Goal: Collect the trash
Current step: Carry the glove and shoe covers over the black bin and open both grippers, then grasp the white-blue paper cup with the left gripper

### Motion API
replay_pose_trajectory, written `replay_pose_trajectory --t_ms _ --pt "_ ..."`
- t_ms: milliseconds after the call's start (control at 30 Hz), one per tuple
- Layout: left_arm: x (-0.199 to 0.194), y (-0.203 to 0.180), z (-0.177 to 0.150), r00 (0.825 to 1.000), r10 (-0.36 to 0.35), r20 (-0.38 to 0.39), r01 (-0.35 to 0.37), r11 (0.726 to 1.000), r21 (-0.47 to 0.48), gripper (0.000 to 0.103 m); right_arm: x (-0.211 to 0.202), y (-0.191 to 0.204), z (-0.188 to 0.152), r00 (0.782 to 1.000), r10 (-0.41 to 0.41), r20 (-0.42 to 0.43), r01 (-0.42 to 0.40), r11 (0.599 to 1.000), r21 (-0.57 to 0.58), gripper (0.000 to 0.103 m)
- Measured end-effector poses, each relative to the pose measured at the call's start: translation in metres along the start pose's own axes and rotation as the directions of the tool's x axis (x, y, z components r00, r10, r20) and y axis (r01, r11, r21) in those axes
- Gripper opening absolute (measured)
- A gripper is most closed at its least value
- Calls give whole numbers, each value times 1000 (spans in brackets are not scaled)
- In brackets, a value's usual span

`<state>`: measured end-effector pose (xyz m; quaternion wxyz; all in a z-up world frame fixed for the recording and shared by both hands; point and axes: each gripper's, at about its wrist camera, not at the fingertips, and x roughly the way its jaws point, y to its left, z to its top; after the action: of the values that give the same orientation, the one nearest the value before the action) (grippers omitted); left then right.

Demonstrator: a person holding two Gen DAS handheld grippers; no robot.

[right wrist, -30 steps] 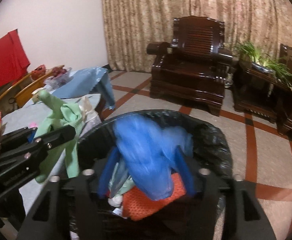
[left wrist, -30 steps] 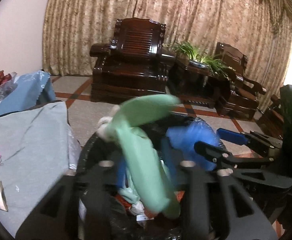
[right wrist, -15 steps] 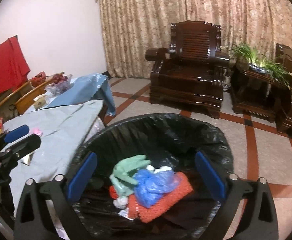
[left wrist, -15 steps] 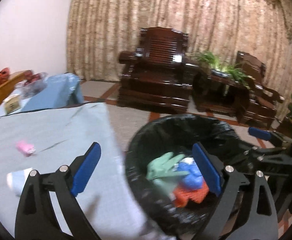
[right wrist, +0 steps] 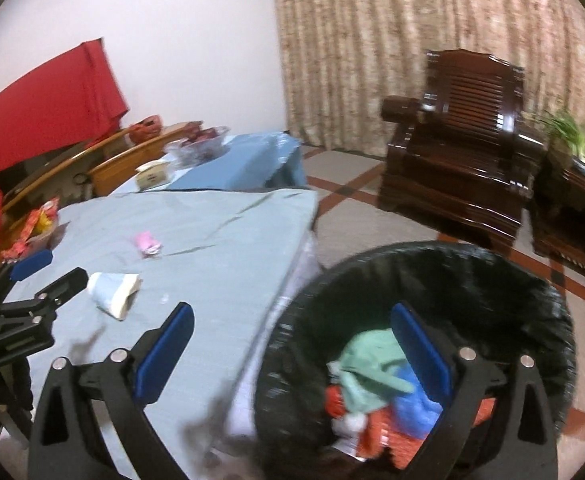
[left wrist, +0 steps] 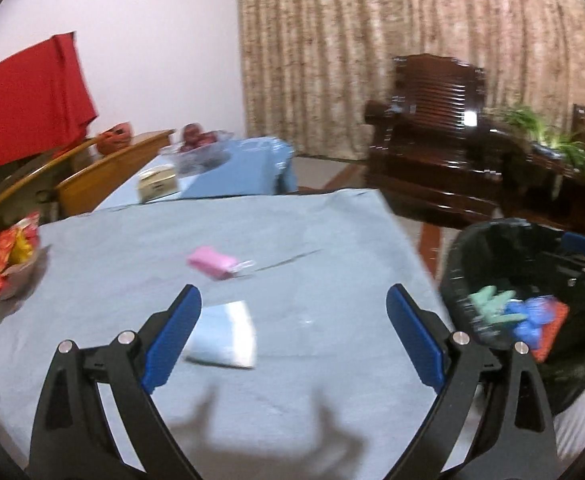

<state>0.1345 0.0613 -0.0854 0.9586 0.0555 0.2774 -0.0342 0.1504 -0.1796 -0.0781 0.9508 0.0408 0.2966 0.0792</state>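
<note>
Left gripper (left wrist: 294, 330) jaws spread wide, nothing between pads, over grey-blue tablecloth (left wrist: 332, 380); crumpled pale-blue paper wad (left wrist: 224, 338) lies just beside its left finger (left wrist: 172, 338), small pink wrapper (left wrist: 212, 267) farther ahead. Right gripper (right wrist: 292, 356) likewise released, empty, straddling rim of black-lined trash bin (right wrist: 492, 276).
</note>
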Motion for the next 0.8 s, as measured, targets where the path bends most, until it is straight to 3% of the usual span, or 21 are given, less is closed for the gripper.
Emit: replay_pose_trajectory --t_ms 367,800 --pt "41 46 -22 991 99 -92 -106 992 -75 91 52 41 12 998 49 -27 -51 998 -45 97" --pt "94 52 -39 975 113 -192 -129 989 -76 91 99 62 10 993 87 -77 -90 995 -40 97"
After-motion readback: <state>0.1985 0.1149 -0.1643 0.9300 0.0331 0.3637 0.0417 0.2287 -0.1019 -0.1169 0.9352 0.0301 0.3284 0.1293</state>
